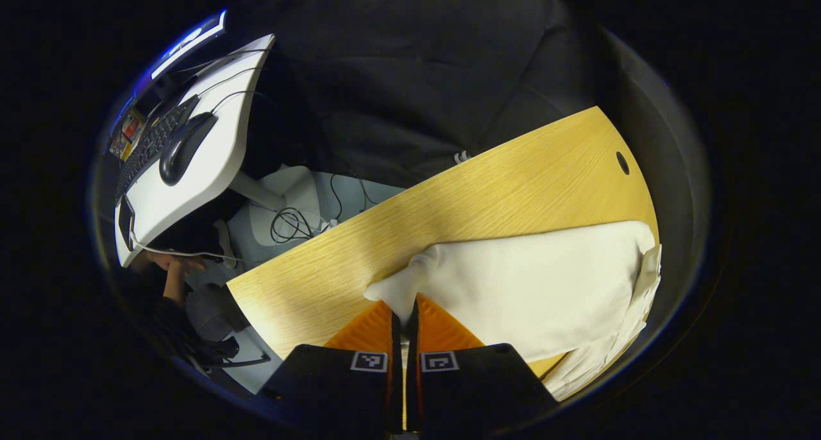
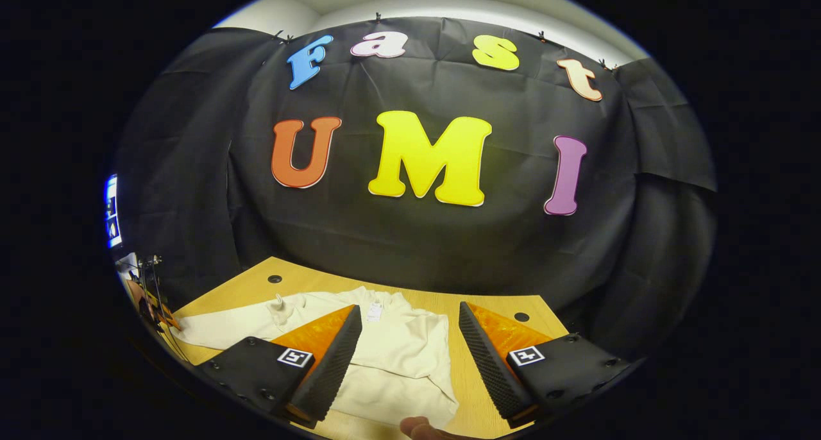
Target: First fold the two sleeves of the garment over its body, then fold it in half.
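- On the wooden bench (image 1: pixel 513 183): lay a cream garment (image 1: pixel 545 286), spread along the bench's near side in the left gripper view, one end hanging over the bench edge at the right of that view.
- At the bottom of the left gripper view: left tongs (image 1: pixel 404 318) nearly closed, both fingers pinching the ribbed cuff of a sleeve (image 1: pixel 401 289); cuff held slightly off the bench surface, sleeve running back into the garment's body.
- Near the bench's far corner in that view: a small round hole (image 1: pixel 622 163) in the wood, well apart from the cloth.
- Beyond the bench's left edge in that view: a white side desk (image 1: pixel 205 170) carrying a keyboard (image 1: pixel 151 142) and a dark mouse (image 1: pixel 183 148); cables (image 1: pixel 292 225) looped on the pale floor below; a person's hand (image 1: pixel 170 263) under the desk.
- In the right gripper view: right tongs (image 2: pixel 410 337) spread wide with nothing between the fingers, held above the garment (image 2: pixel 397 356), whether touching could not be told.
- Garment there crumpled in soft folds, a small tag (image 2: pixel 374 310) showing near its far edge, one part stretched toward the bench's left edge.
- Behind the bench's far edge: black cloth wall (image 2: pixel 417 235).
- At the bottom edge of the right gripper view: a fingertip (image 2: pixel 420 429) of the holding hand.
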